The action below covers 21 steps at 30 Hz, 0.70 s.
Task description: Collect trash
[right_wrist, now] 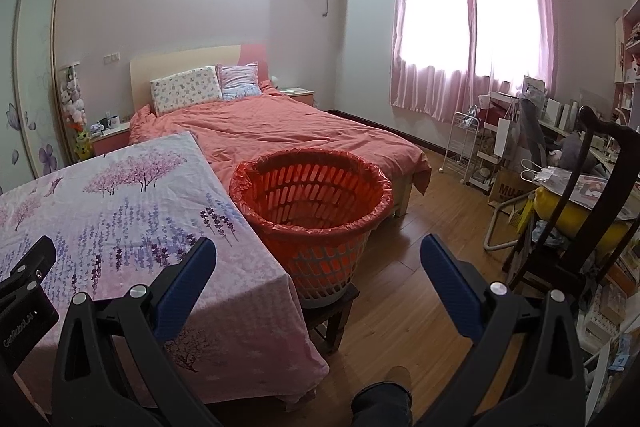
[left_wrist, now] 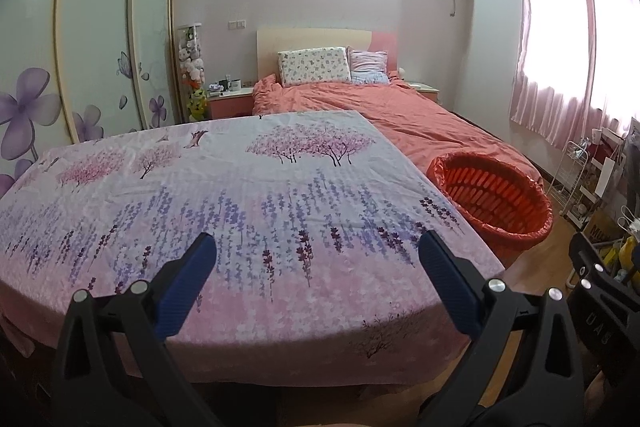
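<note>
My left gripper (left_wrist: 318, 251) and right gripper (right_wrist: 318, 255) both hang spread wide, holding nothing. One red-lined basket (right_wrist: 316, 203) stands on a stool (right_wrist: 336, 311) just beside the flowered table (left_wrist: 224, 195). Two pillows (left_wrist: 314, 66) lie on one bed (right_wrist: 288, 131).

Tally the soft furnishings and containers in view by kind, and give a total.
Pillows: 2, a floral-print pillow and a striped pillow
Duvets: 1, the coral duvet
Flowered cloths over the table: 1, the flowered cloth
Baskets: 1, the basket lined with a red bag
Curtains: 1 pair, the pink curtains
Total: 6
</note>
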Available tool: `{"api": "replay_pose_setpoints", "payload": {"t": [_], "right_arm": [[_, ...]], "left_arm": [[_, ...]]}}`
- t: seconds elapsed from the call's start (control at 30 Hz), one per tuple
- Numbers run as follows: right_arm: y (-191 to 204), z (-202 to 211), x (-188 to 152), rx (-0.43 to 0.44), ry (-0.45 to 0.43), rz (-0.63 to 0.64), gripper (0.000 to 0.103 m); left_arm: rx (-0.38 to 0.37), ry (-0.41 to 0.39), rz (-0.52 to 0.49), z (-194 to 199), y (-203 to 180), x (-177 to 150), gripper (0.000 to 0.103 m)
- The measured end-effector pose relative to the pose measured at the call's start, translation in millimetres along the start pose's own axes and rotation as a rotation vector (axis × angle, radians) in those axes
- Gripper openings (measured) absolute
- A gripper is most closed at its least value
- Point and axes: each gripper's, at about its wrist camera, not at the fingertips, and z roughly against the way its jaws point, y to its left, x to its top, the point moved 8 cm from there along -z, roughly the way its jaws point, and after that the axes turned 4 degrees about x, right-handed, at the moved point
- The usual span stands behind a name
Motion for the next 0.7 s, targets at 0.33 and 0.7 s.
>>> {"api": "replay_pose_setpoints", "payload": {"t": [0.33, 0.7], "right_arm": [[1.5, 0.1, 0.1, 0.004, 0.001, -0.001, 0.101], [2.2, -0.5, 1.2, 0.004, 0.001, -0.004, 0.101]], "left_arm": [[0.001, -0.002, 0.002, 0.7, -0.8, 2.2, 0.099], [-0.01, -0.009, -0.009, 3.5, -8.2, 5.8, 0.099]]}}
